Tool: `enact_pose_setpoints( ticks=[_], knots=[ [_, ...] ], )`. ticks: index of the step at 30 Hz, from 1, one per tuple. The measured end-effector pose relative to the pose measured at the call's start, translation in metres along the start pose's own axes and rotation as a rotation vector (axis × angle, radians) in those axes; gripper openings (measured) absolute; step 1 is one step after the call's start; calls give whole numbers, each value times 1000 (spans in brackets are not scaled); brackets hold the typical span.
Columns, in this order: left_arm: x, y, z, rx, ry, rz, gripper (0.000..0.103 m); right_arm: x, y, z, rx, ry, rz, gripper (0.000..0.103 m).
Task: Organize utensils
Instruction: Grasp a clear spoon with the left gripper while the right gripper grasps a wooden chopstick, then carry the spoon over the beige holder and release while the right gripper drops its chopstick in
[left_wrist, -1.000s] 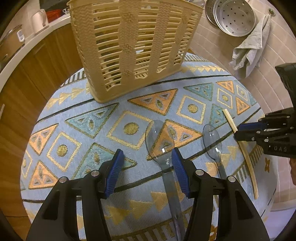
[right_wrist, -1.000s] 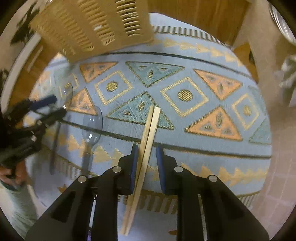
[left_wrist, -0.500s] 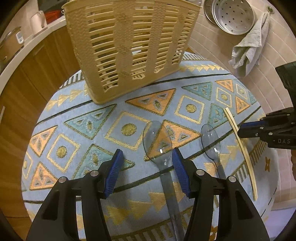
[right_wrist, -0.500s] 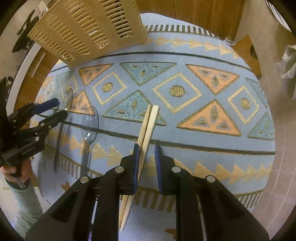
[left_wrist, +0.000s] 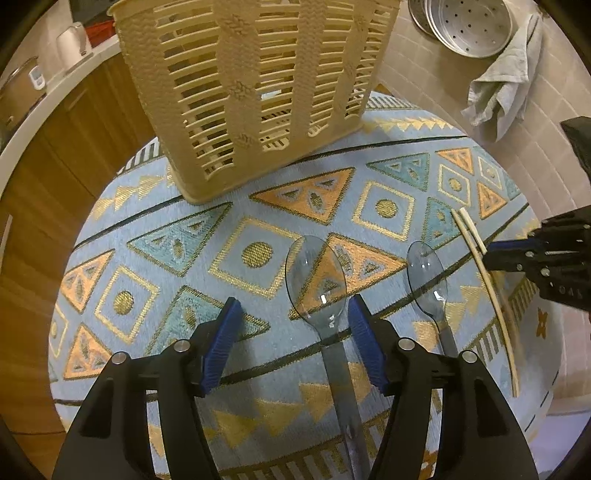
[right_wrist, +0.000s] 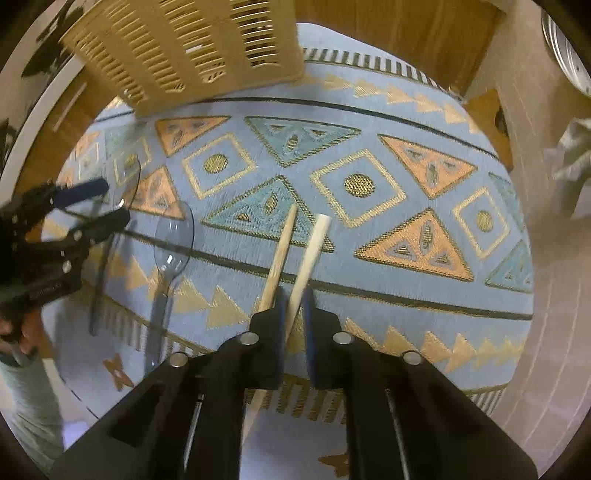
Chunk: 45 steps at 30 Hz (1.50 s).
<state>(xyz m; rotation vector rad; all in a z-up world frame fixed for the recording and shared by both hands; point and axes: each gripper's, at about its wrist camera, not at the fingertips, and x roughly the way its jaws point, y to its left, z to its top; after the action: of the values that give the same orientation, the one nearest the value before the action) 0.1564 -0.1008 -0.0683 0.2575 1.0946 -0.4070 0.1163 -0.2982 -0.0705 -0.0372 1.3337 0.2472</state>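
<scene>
- Utensils lie on a patterned blue mat (left_wrist: 236, 229): two clear spoons and a pair of chopsticks.
- Big spoon (left_wrist: 316, 280) lies bowl toward the basket (left_wrist: 251, 85), its handle running back between the left gripper (left_wrist: 293, 317) fingers and closer to the right-hand one.
- Left gripper jaws are opening; they straddle the spoon where bowl meets handle, and the pads do not press on it.
- Small spoon (left_wrist: 426, 271) lies just beside the big one, roughly parallel, apart from it.
- Chopsticks (right_wrist: 308, 251) sit at the mat's edge beyond the small spoon; in the right wrist view their far tips are splayed apart.
- Right gripper (right_wrist: 293, 306) is clenched on one chopstick, the lighter one; the other runs along the outside of the left finger, and whether it is pinched too cannot be told.
- Basket, beige and slatted, stands upright at the far edge of the mat, well apart from the utensils.
- Beyond the mat, on the tiled floor, lie a grey cloth (left_wrist: 498, 85) and a perforated metal pan (left_wrist: 469, 26).
- A hand (right_wrist: 16, 332) with a grey sleeve holds the left gripper.
</scene>
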Motion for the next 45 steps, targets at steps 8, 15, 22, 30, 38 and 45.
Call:
enact_pose_setpoints(
  ticks=[8,15,22,30,38,45],
  knots=[
    [9,-14,18,52,27,63,35,-3,-9,-7,-17,-29,76,5],
    [-15,-11,6,-24,-130,17,32,-33,-16,-16,-35,-166,170,4],
    [-101,-17,1,-72,-480,11,32,-89,-8,-32,-107,-435,286,4],
    [-183,-18,9,-118,-817,103,32,-156,0,-13,-102,-731,358,4],
    [-211,6,55,-246,-1036,206,32,-205,7,40,-56,-963,283,4],
    [-195,24,88,-278,-1114,274,32,-217,6,96,4,-1091,193,4]
  ],
)
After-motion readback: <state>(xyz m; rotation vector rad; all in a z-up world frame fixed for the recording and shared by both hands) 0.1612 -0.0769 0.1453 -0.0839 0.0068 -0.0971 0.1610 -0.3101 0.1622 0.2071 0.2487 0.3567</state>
